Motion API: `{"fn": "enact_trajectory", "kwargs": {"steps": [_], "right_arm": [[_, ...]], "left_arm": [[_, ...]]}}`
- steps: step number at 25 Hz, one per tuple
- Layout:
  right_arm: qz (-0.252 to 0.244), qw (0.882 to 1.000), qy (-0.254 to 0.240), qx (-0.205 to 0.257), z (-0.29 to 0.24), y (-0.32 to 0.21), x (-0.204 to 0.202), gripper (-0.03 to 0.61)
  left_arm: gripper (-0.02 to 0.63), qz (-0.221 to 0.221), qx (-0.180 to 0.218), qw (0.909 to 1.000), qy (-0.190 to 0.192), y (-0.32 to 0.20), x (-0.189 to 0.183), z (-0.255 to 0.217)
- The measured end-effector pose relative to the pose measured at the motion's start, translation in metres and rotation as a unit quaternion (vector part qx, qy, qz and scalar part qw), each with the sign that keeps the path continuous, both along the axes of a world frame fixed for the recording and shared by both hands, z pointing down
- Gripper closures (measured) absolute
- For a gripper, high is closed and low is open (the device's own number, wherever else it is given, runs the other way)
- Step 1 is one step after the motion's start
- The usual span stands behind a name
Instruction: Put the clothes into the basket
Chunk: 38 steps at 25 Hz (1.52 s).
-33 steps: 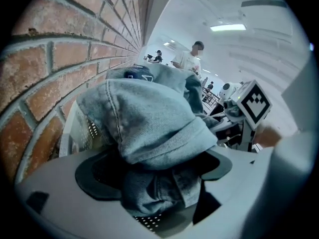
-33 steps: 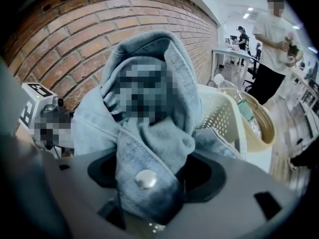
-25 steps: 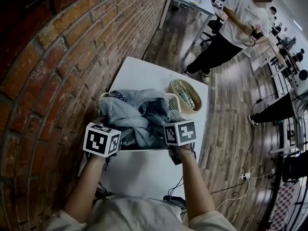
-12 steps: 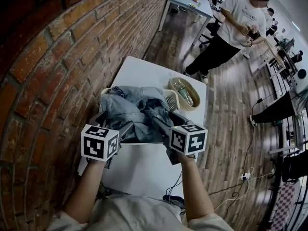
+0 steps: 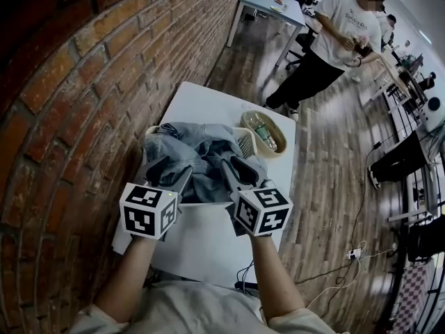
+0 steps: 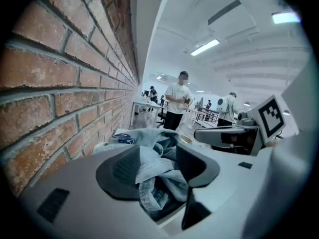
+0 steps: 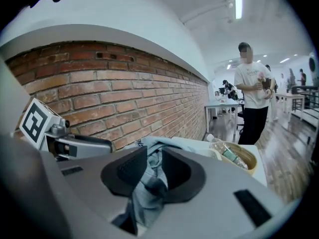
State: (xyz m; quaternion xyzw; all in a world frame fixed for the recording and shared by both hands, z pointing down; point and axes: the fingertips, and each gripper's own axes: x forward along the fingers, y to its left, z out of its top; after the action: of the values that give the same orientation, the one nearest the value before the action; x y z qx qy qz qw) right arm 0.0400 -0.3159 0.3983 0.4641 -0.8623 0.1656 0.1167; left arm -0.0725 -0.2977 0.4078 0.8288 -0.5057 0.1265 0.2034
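Your left gripper [image 5: 170, 172] and right gripper [image 5: 240, 171] have both just been closing, and each now pinches a fold of the denim clothes [image 5: 201, 152] between its pads. That bundle is heaped in and above the white basket [image 5: 247, 145], which stands at the brick-wall edge of the counter [image 5: 208, 103], so most of the job looks done. What's left, by my judgement, is settling the near folds below the rim and letting go.

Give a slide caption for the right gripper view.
Right gripper, jaws just closing, pinches the denim garment beside a brick wall.
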Motion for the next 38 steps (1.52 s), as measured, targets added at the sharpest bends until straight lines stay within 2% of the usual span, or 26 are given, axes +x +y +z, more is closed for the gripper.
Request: {"fn": "enact_trajectory", "kwargs": {"steps": [1, 3, 6, 10, 15, 23, 31, 38], "right_arm": [[-0.001, 1.0, 0.005, 0.008, -0.002, 0.003, -0.003, 0.494], [-0.002, 1.0, 0.015, 0.024, -0.005, 0.008, -0.01, 0.535], [-0.007, 0.999, 0.007, 0.041, -0.012, 0.017, -0.019, 0.571], [-0.014, 0.998, -0.004, 0.067, -0.025, 0.033, -0.029, 0.572], [-0.007, 0.995, -0.009, 0.1, -0.048, 0.058, -0.033, 0.572], [0.001, 0.99, -0.004, 0.142, -0.084, 0.108, -0.029, 0.572], [-0.007, 0.987, -0.001, 0.163, -0.109, 0.153, -0.038, 0.572], [-0.004, 0.987, 0.002, 0.162, -0.109, 0.178, -0.043, 0.574]], "left_arm": [[0.399, 0.001, 0.009, 1.0, 0.002, 0.001, 0.001, -0.004], [0.433, 0.008, 0.025, 0.9996, 0.005, 0.003, 0.005, -0.01], [0.558, 0.011, 0.055, 0.9984, 0.009, 0.007, 0.009, -0.02], [0.604, 0.023, 0.087, 0.9959, 0.01, 0.019, 0.019, -0.033], [0.606, 0.025, 0.132, 0.9909, -0.005, 0.043, 0.026, -0.06], [0.606, 0.027, 0.17, 0.9851, -0.012, 0.097, 0.032, -0.101], [0.606, 0.023, 0.172, 0.9849, 0.002, 0.142, 0.029, -0.115], [0.606, 0.032, 0.178, 0.9836, -0.004, 0.169, 0.03, -0.12]]}}
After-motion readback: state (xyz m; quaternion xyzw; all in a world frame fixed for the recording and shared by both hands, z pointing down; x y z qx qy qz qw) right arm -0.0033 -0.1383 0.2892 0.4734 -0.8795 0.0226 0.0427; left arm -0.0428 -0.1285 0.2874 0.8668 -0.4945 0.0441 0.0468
